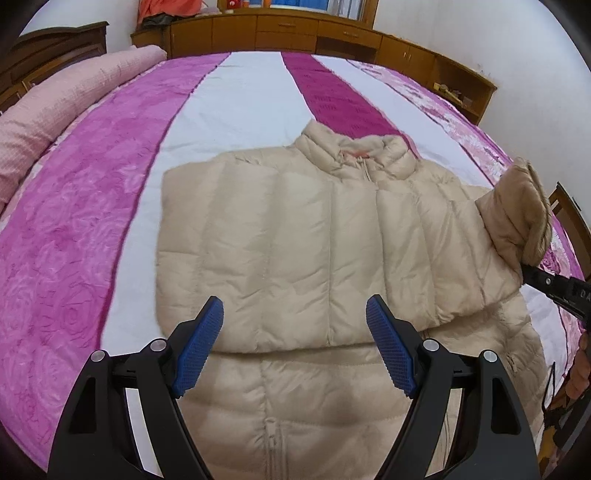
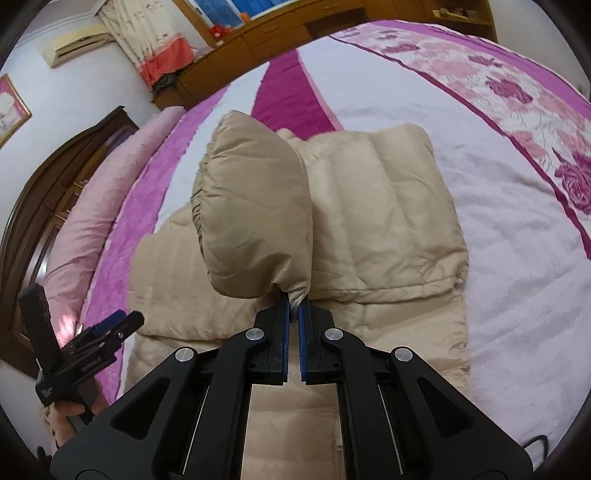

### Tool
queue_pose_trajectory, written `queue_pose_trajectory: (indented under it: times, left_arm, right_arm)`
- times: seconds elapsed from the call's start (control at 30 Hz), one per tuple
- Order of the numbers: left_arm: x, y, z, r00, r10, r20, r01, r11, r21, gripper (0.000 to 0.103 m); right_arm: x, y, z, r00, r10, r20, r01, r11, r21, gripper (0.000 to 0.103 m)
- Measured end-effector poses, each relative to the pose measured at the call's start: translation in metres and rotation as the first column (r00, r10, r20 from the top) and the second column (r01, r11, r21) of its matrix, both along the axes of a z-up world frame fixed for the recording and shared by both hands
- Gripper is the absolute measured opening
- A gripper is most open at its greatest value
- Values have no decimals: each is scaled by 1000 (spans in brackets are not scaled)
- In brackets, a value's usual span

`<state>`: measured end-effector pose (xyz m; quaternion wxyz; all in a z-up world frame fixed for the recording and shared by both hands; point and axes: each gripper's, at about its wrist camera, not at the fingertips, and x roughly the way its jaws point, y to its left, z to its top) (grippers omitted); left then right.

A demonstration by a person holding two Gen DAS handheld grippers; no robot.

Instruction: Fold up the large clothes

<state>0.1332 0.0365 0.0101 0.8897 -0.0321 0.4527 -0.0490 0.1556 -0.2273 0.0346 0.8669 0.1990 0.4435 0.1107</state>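
Gripping the cuff end of one sleeve, the right tongs are pressed together on a small pinch of beige fabric, and the sleeve stands up from them, lifted off the jacket. The left tongs hang above the jacket with their blue pads wide apart and nothing between them.

The puffer jacket lies on the bed, front side up, with the zipper visible. Its collar points away from both tongs, toward the wooden cabinets, and its hem is nearest to the person. So the long axis of the jacket runs straight ahead from the tongs. A padded part is already folded across the chest of the jacket, on the side toward the rolled pink quilt.

The coming move probably turns on one relation: the raised sleeve is at the side of the jacket far from the pink quilt, and the body of the jacket lies toward the quilt from the right tongs. In this judgement the sleeve must be carried across, at a right angle to the long axis, and laid on the chest. The right tongs already hold it. The left tongs are over the middle of the jacket, near its waist line, and could press the fabric there.
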Motion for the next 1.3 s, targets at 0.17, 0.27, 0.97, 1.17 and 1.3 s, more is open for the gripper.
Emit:
queue_pose_trajectory:
  times: [0.17,0.27,0.97,1.17,1.3]
  left_arm:
    - [13,-7,-16,1000,4,-26,-3,1000,20,77]
    - [17,-7,-23,999,18,-40,-18,1000,21,77]
    - [29,-15,-42,999,9,-43,-5,997,81,79]
    - [27,-16,-39,999,-4,-41,7,997,76,79]
    - [14,-11,-25,1000,-5,-29,6,998,67,79]
  right_arm:
    - [1,-7,-8,999,-43,-6,43,998,-40,20]
    - [-3,-19,-7,997,-79,13,79,995,-56,32]
    - [34,-37,-37,992,-127,-10,124,975,-182,46]
    - [43,-35,-51,994,-110,-18,103,970,-221,46]
    - [31,-41,-37,993,-114,-8,110,976,-188,50]
